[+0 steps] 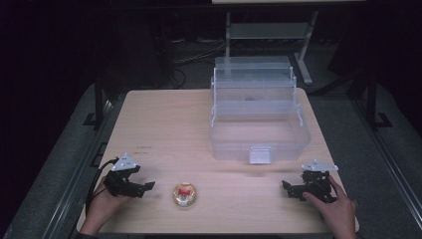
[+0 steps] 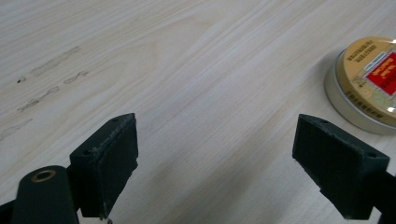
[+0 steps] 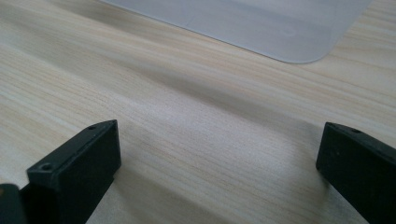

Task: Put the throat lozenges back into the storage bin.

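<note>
High view: a wooden bench (image 1: 164, 124) holds a clear plastic box (image 1: 259, 117) with its lid up, at the far right part of the bench.
Tin: a small round tin (image 1: 184, 194) with a gold and red top sits near the front edge, a bit left of the middle.
Left gripper: the left gripper (image 1: 144, 188) rests near the front left corner, just beside the tin but not touching it. Its fingers are apart and hold nothing.
Right gripper: the right gripper (image 1: 287, 188) rests near the front right corner, in front of the box and well apart from the tin.

Left gripper view: the two black fingers (image 2: 109, 161) are wide apart with bare wood between them.
Tin here: the tin (image 2: 362, 86) is off to the right, past the right finger.

Right gripper view: the fingers (image 3: 77, 170) are wide apart over bare wood.
Box here: a pale corner of the box (image 3: 261, 23) lies ahead.

What could go wrong: the tin looks flat and smooth, so I think it could slide away or slip out if a finger bumps it from the side.
Other worry: if a gripper pushes the box, its raised lid might drop shut.
</note>
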Demonstrator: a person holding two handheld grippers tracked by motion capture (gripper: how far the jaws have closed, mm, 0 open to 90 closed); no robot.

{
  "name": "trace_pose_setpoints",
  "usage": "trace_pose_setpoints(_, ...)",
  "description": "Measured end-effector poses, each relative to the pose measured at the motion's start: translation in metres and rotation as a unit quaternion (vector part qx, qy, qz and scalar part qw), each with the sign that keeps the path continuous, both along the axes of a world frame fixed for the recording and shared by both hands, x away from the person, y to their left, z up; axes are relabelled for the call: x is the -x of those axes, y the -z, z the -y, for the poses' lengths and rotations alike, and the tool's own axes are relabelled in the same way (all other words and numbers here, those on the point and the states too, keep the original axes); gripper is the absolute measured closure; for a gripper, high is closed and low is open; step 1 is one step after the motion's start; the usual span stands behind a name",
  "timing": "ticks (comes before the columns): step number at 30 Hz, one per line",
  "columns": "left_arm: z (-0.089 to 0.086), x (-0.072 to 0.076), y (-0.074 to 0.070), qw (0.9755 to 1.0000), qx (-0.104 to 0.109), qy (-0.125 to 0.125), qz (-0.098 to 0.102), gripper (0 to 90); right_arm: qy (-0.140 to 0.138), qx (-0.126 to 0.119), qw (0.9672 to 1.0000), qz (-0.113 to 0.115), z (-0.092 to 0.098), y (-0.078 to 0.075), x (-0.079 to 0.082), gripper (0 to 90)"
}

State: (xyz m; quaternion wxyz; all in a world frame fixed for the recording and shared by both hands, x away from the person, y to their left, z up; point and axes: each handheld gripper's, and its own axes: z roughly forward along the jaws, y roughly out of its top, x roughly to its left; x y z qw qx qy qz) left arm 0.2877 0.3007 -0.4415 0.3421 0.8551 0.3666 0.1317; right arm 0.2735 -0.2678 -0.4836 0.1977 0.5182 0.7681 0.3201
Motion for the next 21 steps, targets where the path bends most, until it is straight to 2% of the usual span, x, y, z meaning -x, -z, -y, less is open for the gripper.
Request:
trace_pose_setpoints(7, 0.007, -0.001, -0.007, 0.9999, 0.002, 0.010, -0.012, 13.9, 0.000, 0.000, 1.0000, 0.000, 0.000, 0.000, 0.000, 0.0)
trace_pose_setpoints(13, 0.011, -0.002, -0.011, 0.9997, 0.000, 0.018, -0.013, 13.9, 0.000, 0.000, 1.0000, 0.000, 0.000, 0.000, 0.000, 0.0)
trace_pose_setpoints(17, 0.016, -0.004, -0.016, 0.9993, -0.021, 0.027, -0.016, 13.9, 0.000, 0.000, 1.0000, 0.000, 0.000, 0.000, 0.000, 0.0)
trace_pose_setpoints(21, 0.019, -0.004, -0.019, 0.9991, -0.018, 0.032, -0.020, 13.9, 0.000, 0.000, 1.0000, 0.000, 0.000, 0.000, 0.000, 0.0)
